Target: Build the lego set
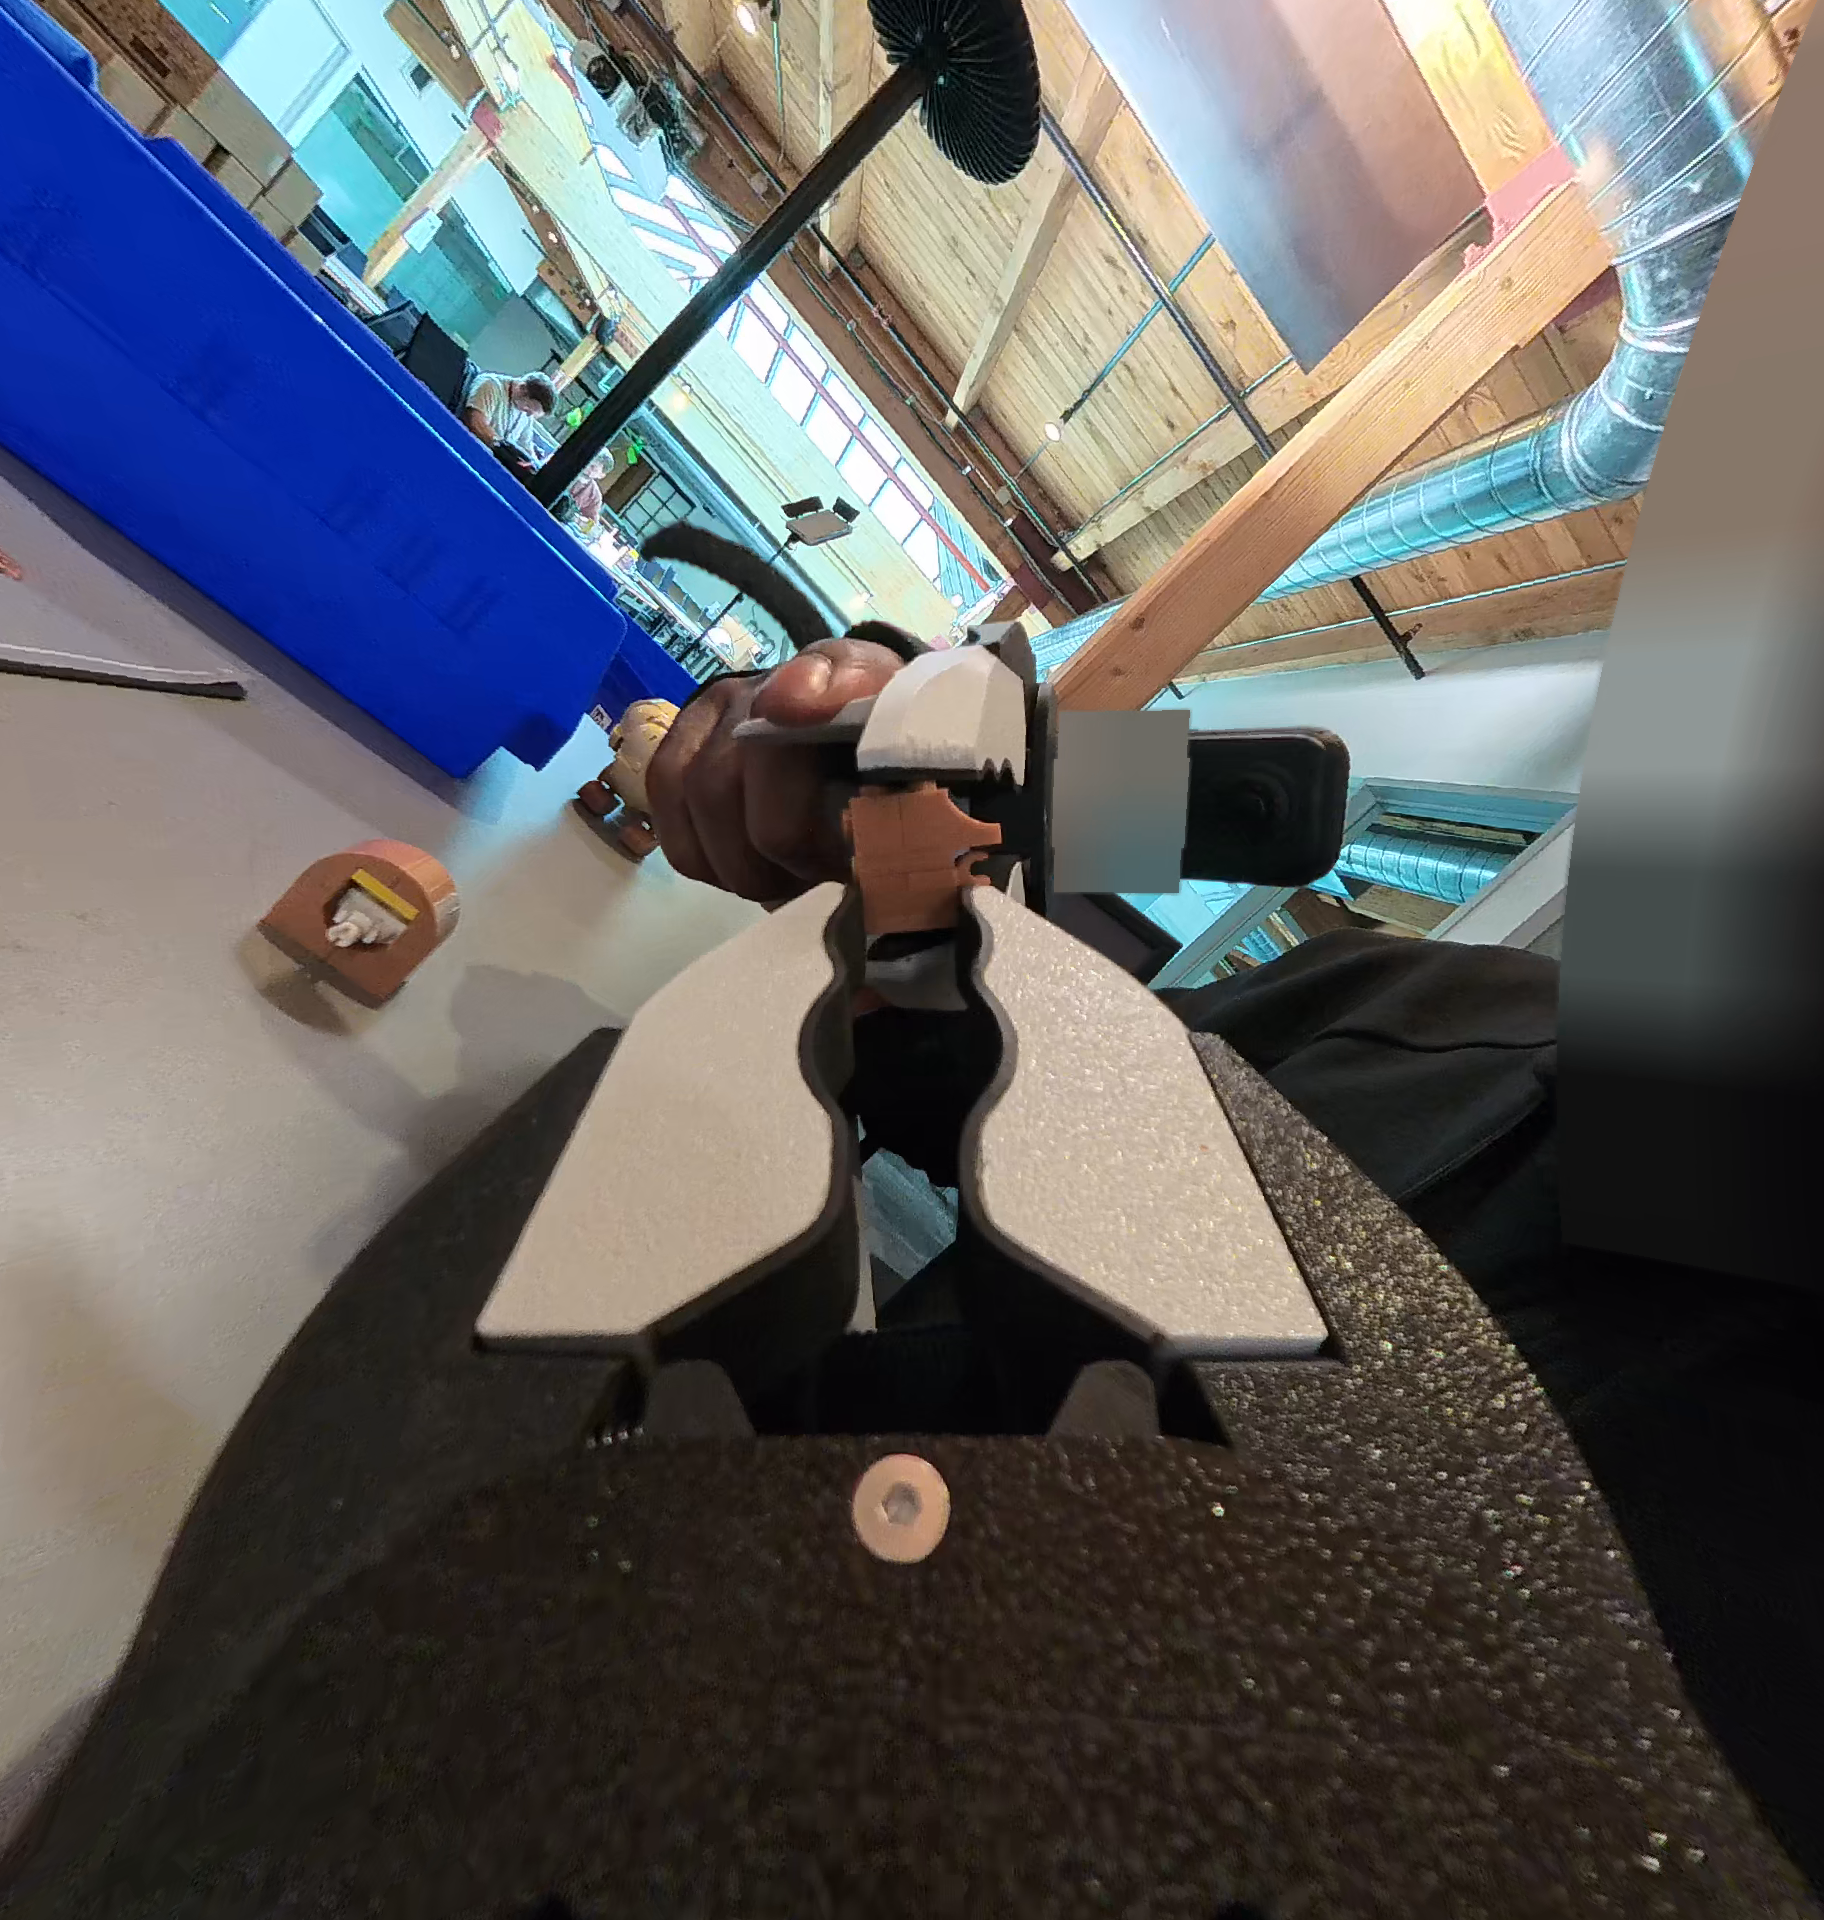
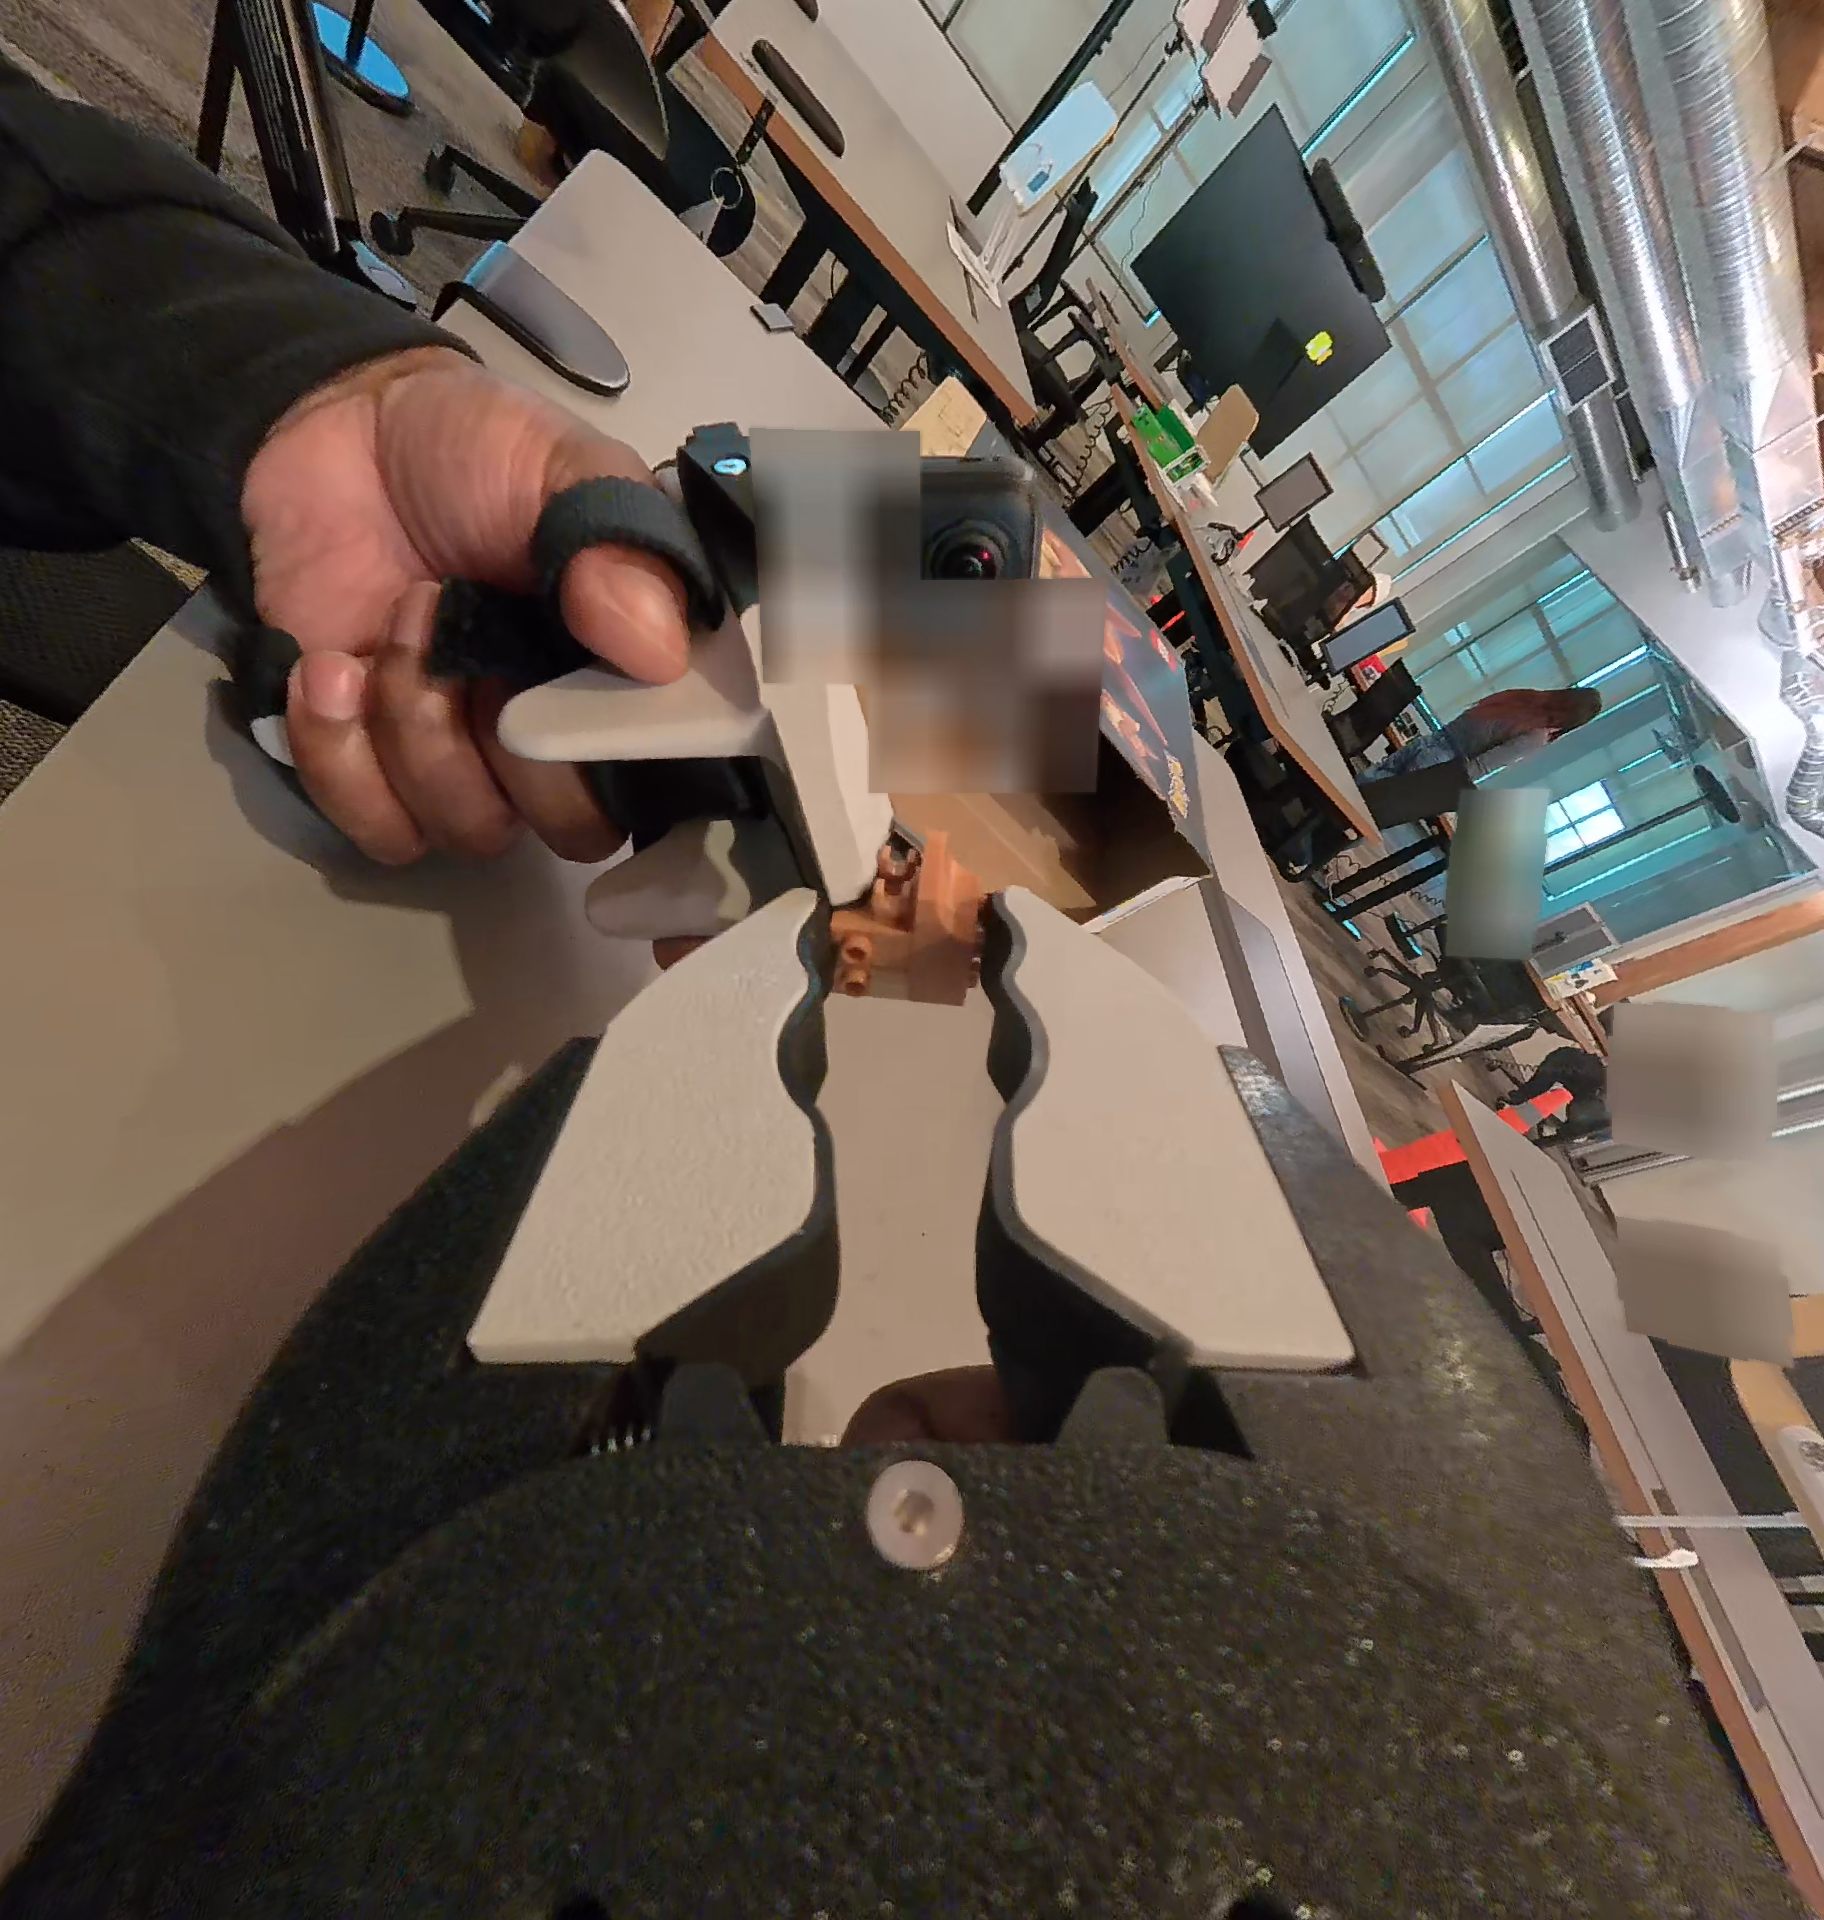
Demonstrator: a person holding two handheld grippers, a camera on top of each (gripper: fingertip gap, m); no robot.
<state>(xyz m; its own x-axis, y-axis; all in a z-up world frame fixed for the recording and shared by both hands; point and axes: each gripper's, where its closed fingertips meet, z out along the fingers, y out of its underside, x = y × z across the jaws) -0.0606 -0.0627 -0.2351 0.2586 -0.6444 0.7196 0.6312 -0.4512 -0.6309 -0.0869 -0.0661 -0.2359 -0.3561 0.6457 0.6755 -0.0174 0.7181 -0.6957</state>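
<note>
Above a grey table [image 1: 108,1039], both grippers, left [image 1: 913,914] and right [image 2: 903,935], clamp one brown brick piece [image 1: 903,842] from opposite sides, at twelve o'clock.

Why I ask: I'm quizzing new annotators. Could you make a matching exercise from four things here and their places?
1. blue bin
2. brown arched block
3. brown brick piece
4. dark screen

a. far off, by windows
b. gripped by left tongs and right tongs
c. lying untouched on open grey table
d. standing along table's far side

Pairs: 1-d, 2-c, 3-b, 4-a
</note>
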